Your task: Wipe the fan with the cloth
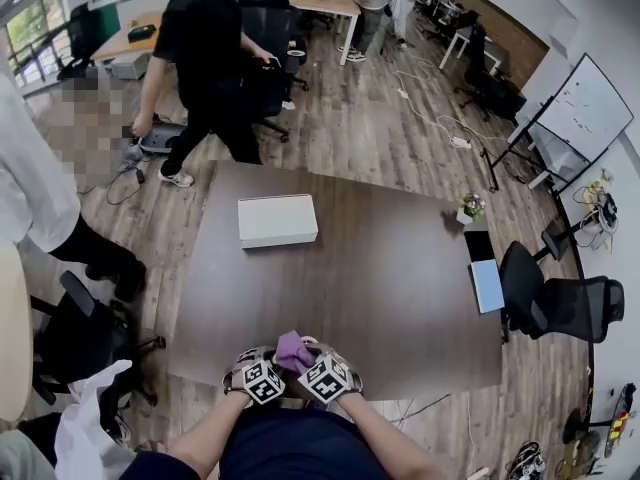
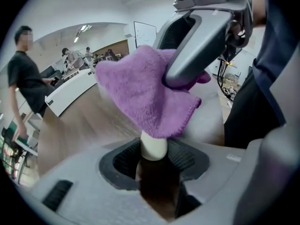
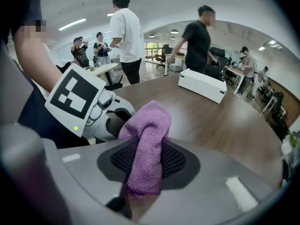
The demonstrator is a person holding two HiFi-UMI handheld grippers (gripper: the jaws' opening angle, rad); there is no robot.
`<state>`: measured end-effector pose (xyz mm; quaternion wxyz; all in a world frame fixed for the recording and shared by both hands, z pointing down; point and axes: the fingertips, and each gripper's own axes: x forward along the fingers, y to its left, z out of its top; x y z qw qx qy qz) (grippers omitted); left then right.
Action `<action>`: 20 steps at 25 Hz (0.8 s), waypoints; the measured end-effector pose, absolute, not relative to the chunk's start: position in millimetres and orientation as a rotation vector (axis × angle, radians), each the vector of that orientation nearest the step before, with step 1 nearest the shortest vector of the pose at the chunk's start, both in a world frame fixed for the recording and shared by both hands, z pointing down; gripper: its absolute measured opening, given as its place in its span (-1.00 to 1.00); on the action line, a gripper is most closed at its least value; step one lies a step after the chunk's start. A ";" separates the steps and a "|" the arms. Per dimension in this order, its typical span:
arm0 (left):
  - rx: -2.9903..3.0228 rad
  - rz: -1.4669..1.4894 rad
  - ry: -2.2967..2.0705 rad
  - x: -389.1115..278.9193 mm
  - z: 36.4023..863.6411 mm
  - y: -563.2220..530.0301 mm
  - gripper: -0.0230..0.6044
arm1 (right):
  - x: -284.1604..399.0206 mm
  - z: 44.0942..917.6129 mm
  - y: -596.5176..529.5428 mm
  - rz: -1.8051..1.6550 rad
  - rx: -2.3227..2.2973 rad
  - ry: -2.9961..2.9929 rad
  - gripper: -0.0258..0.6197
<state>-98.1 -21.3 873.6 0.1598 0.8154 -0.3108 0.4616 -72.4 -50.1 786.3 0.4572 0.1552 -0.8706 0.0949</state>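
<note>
Right gripper [image 3: 147, 162] pinches the fuzzy purple cloth [image 3: 149, 125], draped over the left gripper [image 2: 154, 167]; that one clamps a smooth cream stem [image 2: 153, 147] at the matte brown table [image 1: 390, 268] near edge; wood-plank floor [image 1: 360, 118] beyond.

You have no text, brand or number here that can be read. The marker cubes [image 1: 263, 381] at the bottom of the head view carry only black-and-white square patterns. The marks on the whiteboard [image 1: 585, 108] at the right edge are too small to read.
</note>
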 end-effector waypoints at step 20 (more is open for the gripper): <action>2.309 1.222 -0.948 -106.1 872.8 -23.9 -0.35 | -90.1 810.4 -52.3 0.159 0.412 -2.039 -0.49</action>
